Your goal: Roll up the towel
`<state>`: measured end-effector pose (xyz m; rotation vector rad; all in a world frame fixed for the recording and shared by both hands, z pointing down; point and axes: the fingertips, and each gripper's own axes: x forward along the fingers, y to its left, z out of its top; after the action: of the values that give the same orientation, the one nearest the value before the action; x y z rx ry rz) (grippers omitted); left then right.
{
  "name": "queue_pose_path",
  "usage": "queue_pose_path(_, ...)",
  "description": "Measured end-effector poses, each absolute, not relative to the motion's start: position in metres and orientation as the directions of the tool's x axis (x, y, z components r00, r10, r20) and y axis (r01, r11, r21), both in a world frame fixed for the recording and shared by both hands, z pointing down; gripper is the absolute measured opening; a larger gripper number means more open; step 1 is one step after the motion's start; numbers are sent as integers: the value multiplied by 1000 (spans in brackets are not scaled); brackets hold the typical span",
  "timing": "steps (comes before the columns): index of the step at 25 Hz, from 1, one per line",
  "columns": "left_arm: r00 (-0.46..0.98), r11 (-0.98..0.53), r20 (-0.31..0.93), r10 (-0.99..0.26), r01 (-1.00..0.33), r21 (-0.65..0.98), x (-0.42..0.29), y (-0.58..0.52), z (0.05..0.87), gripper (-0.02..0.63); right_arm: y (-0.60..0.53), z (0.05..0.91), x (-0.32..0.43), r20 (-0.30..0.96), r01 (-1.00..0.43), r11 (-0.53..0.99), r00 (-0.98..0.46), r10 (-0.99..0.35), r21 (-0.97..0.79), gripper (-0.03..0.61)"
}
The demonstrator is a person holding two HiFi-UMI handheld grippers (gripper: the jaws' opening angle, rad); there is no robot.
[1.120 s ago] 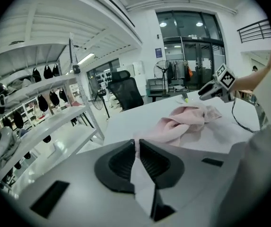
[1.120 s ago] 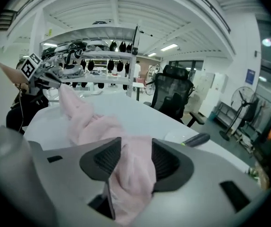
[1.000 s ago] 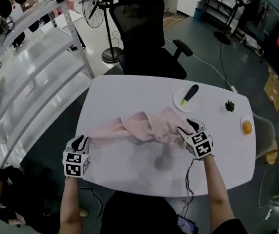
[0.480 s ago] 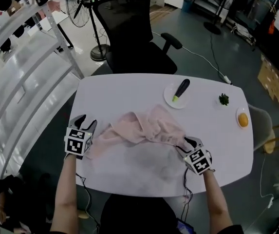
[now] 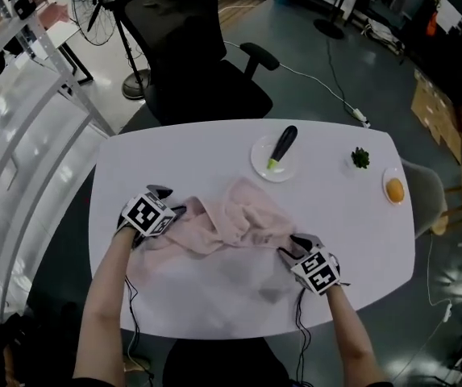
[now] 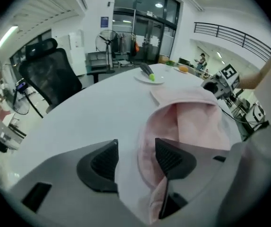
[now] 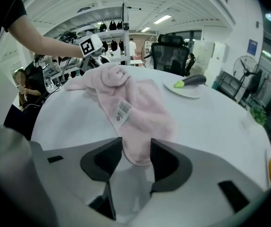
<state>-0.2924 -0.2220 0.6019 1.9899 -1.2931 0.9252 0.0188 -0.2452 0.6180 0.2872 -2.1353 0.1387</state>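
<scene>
Pink towel (image 5: 231, 220) is light and floppy (bunches easily), so grab corners: left gripper (image 6: 136, 145) just opened, edge loose between its jaws, while right gripper (image 7: 136, 145) is closing on a corner, seemingly not pinched yet.

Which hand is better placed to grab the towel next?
Probably right: the right gripper, fingers just closing, straddles a towel corner. The left gripper, fingers just opening, has only an edge beside one finger.

The towel (image 5: 231, 220) lies in a heap on the near middle of the desk (image 5: 190, 147), a plate (image 5: 261, 161) holding a long vegetable (image 5: 281, 146) sits just behind it, a leafy sprig (image 5: 360, 158) and a round fruit (image 5: 394, 189) lie further right, and a chair (image 5: 194, 63) stands behind the desk.
</scene>
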Motion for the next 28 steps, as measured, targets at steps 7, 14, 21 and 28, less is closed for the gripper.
queue_pose_path(7,326,-502,853,-408,-860,89,-261,-219,617,129,-249,620,21,847,-277,961,-508,-155,10,136)
queue_pose_path(14,244,-466,848,-470,-885,-3,-263,-213,611,38,-241,613,21,861,-228,973,-485,-155,46,44)
queue_pose_path(21,131,-448,799,-587,-875,-185,-296,-209,540,37,-267,550,27,810,-228,963,-531,-248,145,41)
queue_pose_path(28,31,-416,707,-706,-826,-380,-324,-207,435,35,-305,447,26,700,-281,921,-599,-389,271,41)
